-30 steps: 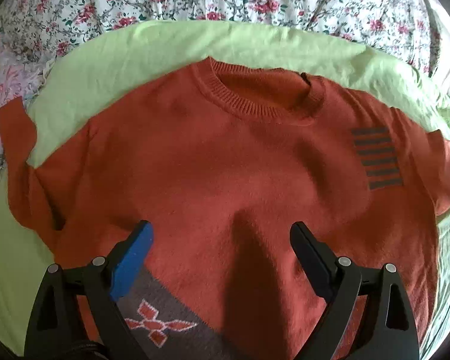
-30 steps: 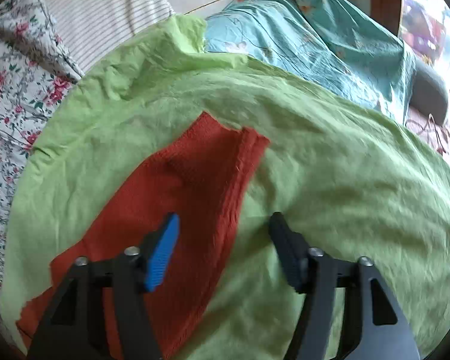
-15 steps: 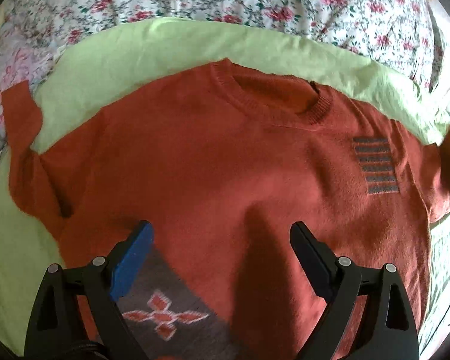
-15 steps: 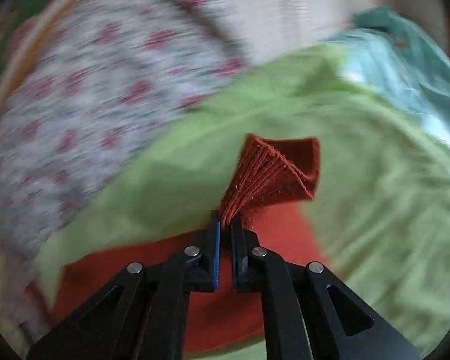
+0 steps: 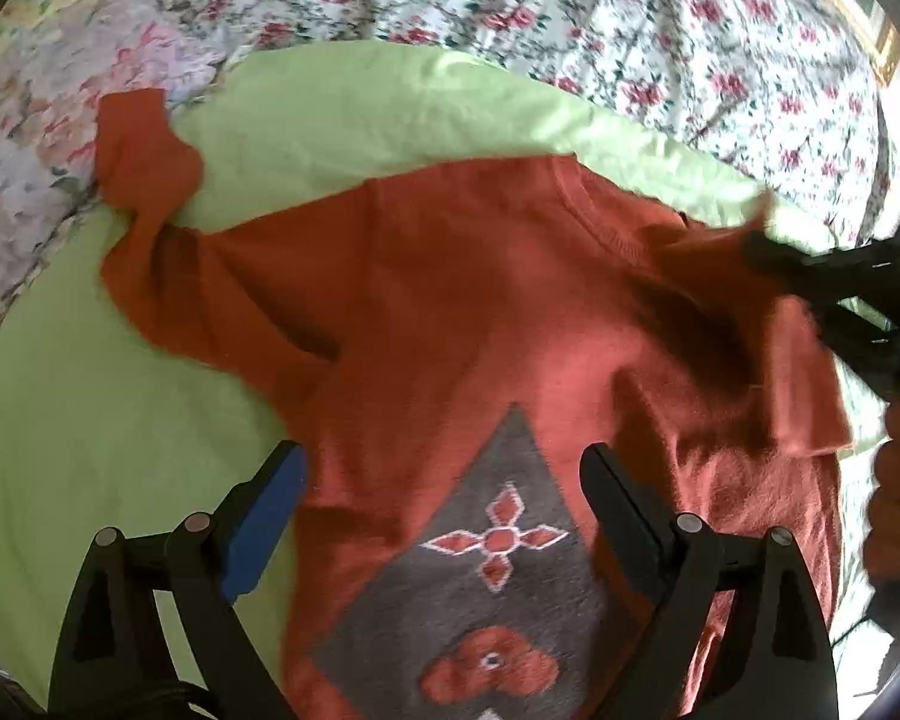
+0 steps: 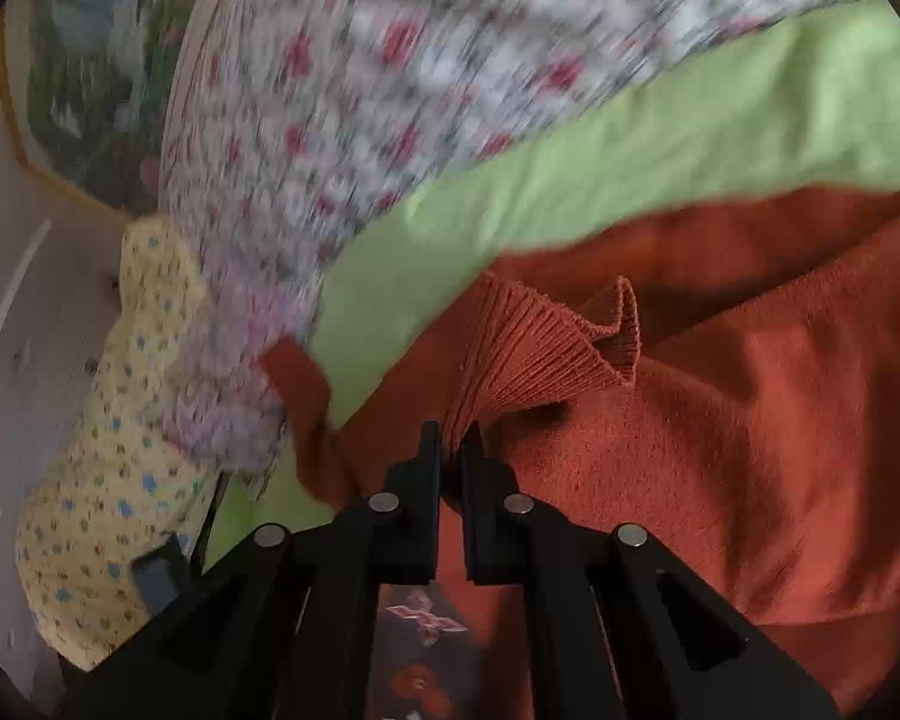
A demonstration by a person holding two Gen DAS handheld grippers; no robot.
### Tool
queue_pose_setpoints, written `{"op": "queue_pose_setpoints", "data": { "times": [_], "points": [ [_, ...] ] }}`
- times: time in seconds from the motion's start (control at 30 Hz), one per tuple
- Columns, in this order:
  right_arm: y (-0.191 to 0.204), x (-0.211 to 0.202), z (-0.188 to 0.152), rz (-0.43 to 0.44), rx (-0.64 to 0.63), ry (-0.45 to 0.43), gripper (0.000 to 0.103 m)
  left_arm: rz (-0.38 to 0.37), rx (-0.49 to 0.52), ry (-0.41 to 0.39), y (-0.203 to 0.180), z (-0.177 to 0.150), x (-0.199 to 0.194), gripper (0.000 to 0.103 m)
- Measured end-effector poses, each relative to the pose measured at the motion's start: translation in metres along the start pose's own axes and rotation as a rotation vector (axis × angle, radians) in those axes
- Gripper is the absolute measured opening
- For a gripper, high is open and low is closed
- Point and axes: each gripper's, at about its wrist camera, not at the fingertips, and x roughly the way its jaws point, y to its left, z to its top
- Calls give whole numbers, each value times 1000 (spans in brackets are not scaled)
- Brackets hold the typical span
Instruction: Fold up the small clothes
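Fingers of the left gripper (image 5: 441,495) stand wide apart with nothing clamped between them; we see the blue-padded finger over the green sheet (image 5: 108,408) just off the sweater's side edge, and the black finger over the sweater's lower front. Between the two lies the grey diamond panel (image 5: 480,588) with its red cross motif.

We find the right gripper (image 6: 449,450) closed tight on the ribbed cuff (image 6: 540,348) of one sleeve, the knit fanning out in pleats beyond the fingertips. In the left wrist view this gripper (image 5: 762,252) comes in from the right edge, blurred, carrying the sleeve across the sweater's shoulder, near the collar. A hand (image 5: 897,498) shows at the right edge, beside the sweater's side.

We take the orange sweater (image 5: 450,300) as our landmark. It lies front up on the green sheet, collar away from the left camera, hem towards it. Its other sleeve (image 5: 144,162) stretches outward and away from the body, the end reaching the sheet's border. Beyond the collar, past the sheet, we note a floral bedspread (image 5: 630,18). In the right wrist view a yellow dotted cloth (image 6: 120,450) lies well apart from the sweater, past the far sleeve. That view is much blurred in its upper part.
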Motion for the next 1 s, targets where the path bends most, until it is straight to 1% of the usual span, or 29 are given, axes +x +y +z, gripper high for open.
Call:
{"op": "queue_pose_setpoints", "data": {
  "times": [0.1, 0.17, 0.2, 0.23, 0.27, 0.3, 0.33, 0.37, 0.4, 0.5, 0.57, 0.67, 0.73, 0.77, 0.8, 0.83, 0.87, 0.9, 0.93, 1.0],
  "points": [
    [14, 40, -19, 9, -32, 71, 7, -17, -11, -5, 10, 1, -4, 93],
    [16, 58, -30, 10, -41, 128, 8, -38, -18, -2, 12, 3, -3, 93],
    [14, 66, -34, 26, -33, 159, 10, -46, -18, 3, 12, 3, -2, 94],
    [13, 72, -37, 34, -23, 184, 11, -55, -15, 9, 11, 3, 0, 94],
    [9, 75, -40, 38, -10, 213, 14, -67, -9, 16, 8, 4, 3, 94],
    [5, 77, -38, 53, 8, 234, 31, -78, 1, 22, 3, 4, 7, 94],
    [2, 77, -39, 79, 32, 241, 40, -82, 10, 27, -2, 5, 10, 94],
    [-2, 71, -40, 101, 58, 229, 52, -89, 28, 33, -9, 7, 15, 94],
    [-4, 66, -41, 111, 68, 210, 55, -89, 46, 35, -15, 8, 19, 94],
    [-16, 37, -30, 122, 83, 145, 56, -72, 105, 38, -34, 18, 38, 94],
    [-25, 20, -22, 87, 97, 101, 56, -51, 127, 56, -43, 28, 58, 94],
    [-49, -17, -18, 31, 140, 29, 56, -54, 110, 79, -46, 42, 83, 94],
    [-64, -36, -21, 0, 169, -3, 56, -86, 66, 88, -44, 52, 96, 94],
    [-69, -44, -23, -14, 182, -16, 56, -107, 38, 87, -41, 55, 101, 90],
    [-74, -52, -27, -34, 199, -31, 56, -121, 14, 87, -39, 57, 104, 79],
    [-79, -58, -29, -49, 215, -44, 56, -137, -10, 84, -37, 59, 105, 71],
    [-84, -65, -33, -60, 232, -57, 56, -150, -21, 81, -36, 60, 105, 47],
    [-89, -73, -36, -71, 248, -72, 56, -178, -26, 82, -35, 60, 104, 17],
    [-94, -79, -36, -82, 258, -84, 56, -201, -28, 81, -34, 60, 100, 15],
    [-99, -91, -37, -104, 270, -112, 56, -228, -22, 31, -33, 60, 80, 10]
  ]
}}
